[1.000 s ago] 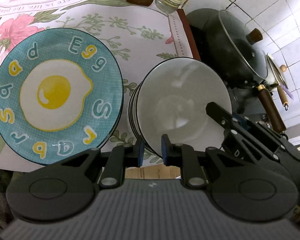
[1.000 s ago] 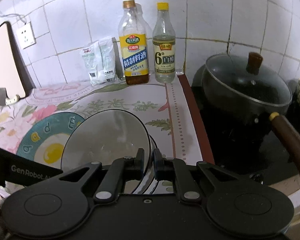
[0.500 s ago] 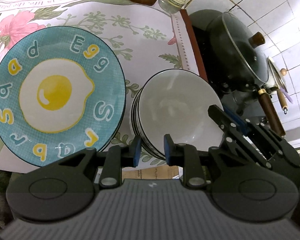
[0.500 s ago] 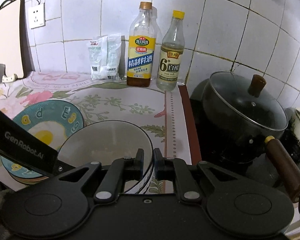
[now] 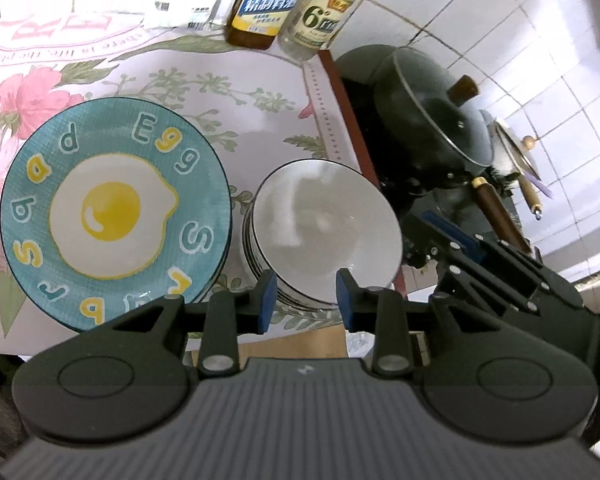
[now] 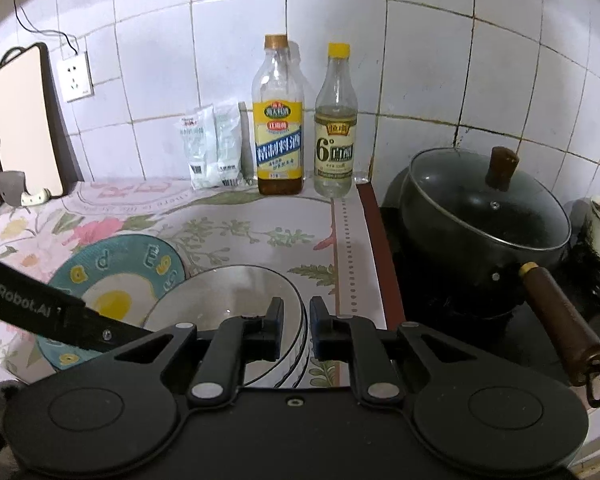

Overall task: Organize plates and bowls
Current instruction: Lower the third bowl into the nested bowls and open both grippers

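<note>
A stack of white bowls (image 5: 327, 229) with dark rims sat on the flower-patterned surface (image 5: 240, 92), near its front edge and close to the brown strip bordering the stove. Just to its left lay a teal plate (image 5: 114, 210) painted with a fried egg and scattered letters, its rim nearly meeting the bowls.

The left gripper (image 5: 306, 295) hung over the near side of the stack. Its blue-padded fingers (image 5: 267, 295) had just been opening and stood a modest way apart, the near rim of the top bowl showing in the gap without either pad pressing on it. The right gripper (image 6: 294, 330) was at the right side of the same stack. Its black fingers (image 6: 274, 332) had also just been opening, though only to a narrow gap, with the bowl's right rim (image 6: 300, 320) in between; the pads did not appear to grip it. From the left camera, that gripper's body showed beside the stack on the right (image 5: 496, 268).

Against the tiled wall stood a bottle with a yellow and blue label (image 6: 277, 128), a clear bottle with a yellow cap (image 6: 335, 128), and two white packets (image 6: 214, 146). A lidded black pot (image 6: 484, 216) with a wooden handle sat on the stove at right. A cutting board (image 6: 22, 120) leaned on the wall at far left, beside a wall socket (image 6: 76, 76).
</note>
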`<act>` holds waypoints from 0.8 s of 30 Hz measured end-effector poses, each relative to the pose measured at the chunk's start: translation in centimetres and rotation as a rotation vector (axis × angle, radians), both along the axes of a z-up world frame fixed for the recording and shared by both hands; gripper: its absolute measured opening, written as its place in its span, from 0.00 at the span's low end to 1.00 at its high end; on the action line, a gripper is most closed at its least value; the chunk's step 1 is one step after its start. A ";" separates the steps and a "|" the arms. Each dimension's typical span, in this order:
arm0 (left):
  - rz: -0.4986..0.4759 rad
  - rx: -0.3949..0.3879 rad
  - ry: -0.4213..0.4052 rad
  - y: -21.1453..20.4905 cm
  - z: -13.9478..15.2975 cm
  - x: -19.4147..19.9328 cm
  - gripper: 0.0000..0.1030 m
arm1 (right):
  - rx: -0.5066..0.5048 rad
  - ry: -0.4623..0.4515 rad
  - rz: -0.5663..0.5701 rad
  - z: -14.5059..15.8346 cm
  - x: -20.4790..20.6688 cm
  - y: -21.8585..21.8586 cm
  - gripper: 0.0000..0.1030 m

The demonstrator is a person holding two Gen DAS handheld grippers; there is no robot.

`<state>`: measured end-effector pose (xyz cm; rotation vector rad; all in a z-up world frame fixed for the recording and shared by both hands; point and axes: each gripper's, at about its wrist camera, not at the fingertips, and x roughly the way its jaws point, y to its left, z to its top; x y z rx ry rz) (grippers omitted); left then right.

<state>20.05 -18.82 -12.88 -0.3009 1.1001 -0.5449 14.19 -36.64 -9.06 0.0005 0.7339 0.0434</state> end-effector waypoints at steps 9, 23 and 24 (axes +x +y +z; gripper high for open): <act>0.016 -0.066 -0.093 1.6 0.8 -3.0 0.30 | 0.056 -0.046 0.038 1.9 -3.3 -0.8 0.22; 0.086 -0.102 -0.258 0.6 -1.4 -6.0 0.39 | 0.197 -0.239 0.121 -3.0 -8.2 -1.5 0.53; 0.097 -0.101 -0.244 0.6 -1.8 -5.9 0.41 | 0.190 -0.247 0.126 -3.6 -8.3 -1.5 0.54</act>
